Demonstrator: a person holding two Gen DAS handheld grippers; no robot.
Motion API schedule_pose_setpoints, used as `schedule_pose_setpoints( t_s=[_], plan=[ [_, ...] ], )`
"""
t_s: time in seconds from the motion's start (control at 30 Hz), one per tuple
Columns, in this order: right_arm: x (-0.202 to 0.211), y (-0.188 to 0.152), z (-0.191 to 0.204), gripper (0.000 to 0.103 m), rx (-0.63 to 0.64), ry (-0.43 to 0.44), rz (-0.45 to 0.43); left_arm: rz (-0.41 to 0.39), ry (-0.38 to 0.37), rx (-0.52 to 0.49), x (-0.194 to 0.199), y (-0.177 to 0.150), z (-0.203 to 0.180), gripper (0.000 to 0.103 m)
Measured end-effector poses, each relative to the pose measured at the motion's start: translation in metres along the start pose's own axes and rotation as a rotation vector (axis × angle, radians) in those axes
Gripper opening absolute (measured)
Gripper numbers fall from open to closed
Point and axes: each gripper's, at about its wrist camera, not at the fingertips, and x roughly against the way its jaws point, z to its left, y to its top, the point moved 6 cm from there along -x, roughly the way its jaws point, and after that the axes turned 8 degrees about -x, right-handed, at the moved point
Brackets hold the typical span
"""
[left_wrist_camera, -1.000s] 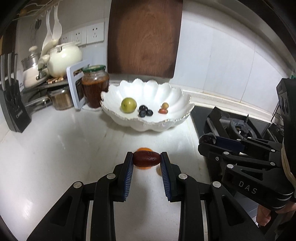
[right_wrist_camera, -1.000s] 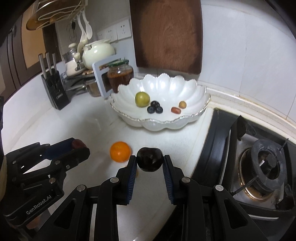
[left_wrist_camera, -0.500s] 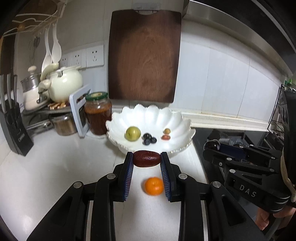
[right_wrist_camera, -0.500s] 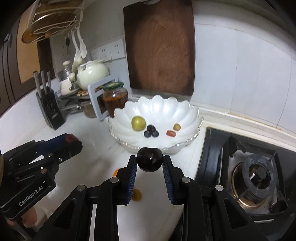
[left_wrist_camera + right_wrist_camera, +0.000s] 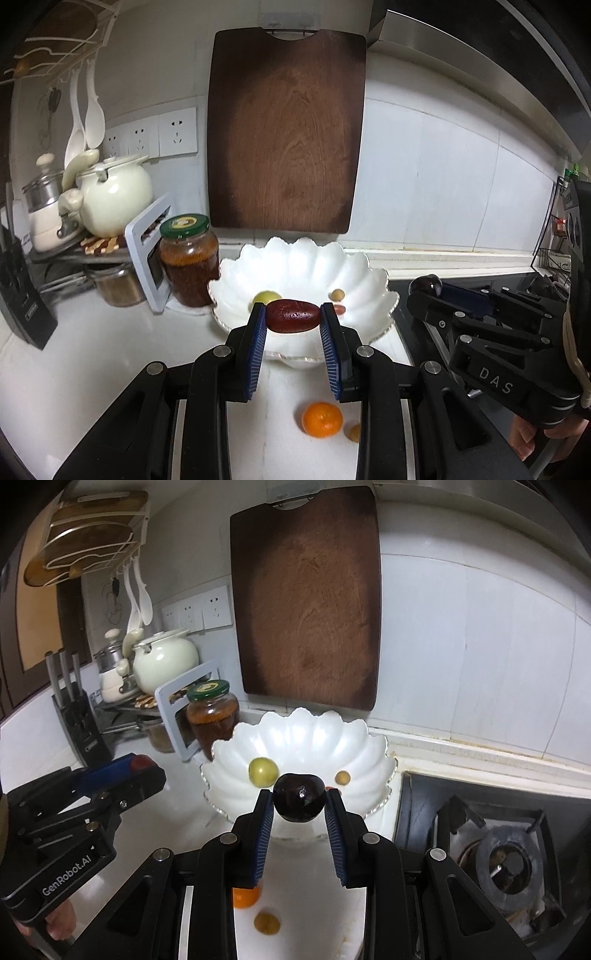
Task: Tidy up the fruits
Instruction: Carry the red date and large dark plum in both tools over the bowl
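Orange [image 5: 321,420] and small yellow fruit [image 5: 266,923] on counter [image 5: 110,354], nearest. Left gripper [image 5: 293,317] clamps oblong red fruit [image 5: 293,316]; right gripper [image 5: 299,802] clamps dark round plum [image 5: 299,796]. Both held in front of scalloped white bowl [image 5: 306,734] holding green fruit [image 5: 262,771]. Cutting board [image 5: 286,136] behind.

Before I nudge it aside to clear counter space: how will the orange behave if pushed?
The orange looks round and sits free on the smooth white counter, so it would probably roll, not slide. It seems small and firm, likely easy to grip.
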Motion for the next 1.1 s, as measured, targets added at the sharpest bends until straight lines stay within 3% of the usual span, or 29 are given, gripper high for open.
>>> schedule_pose_setpoints(
  t_s=[0.5,1.1],
  plan=[
    [-0.043,0.041,0.001,0.03,-0.024,-0.036,-0.001,-0.009,-0.028,-0.047,-0.048,0.048,0.019,0.029],
    [-0.138,0.064,-0.024,0.03,-0.039,-0.085,0.15,0.204,-0.077,-0.031,-0.159,0.056,0.032,0.029]
  ],
)
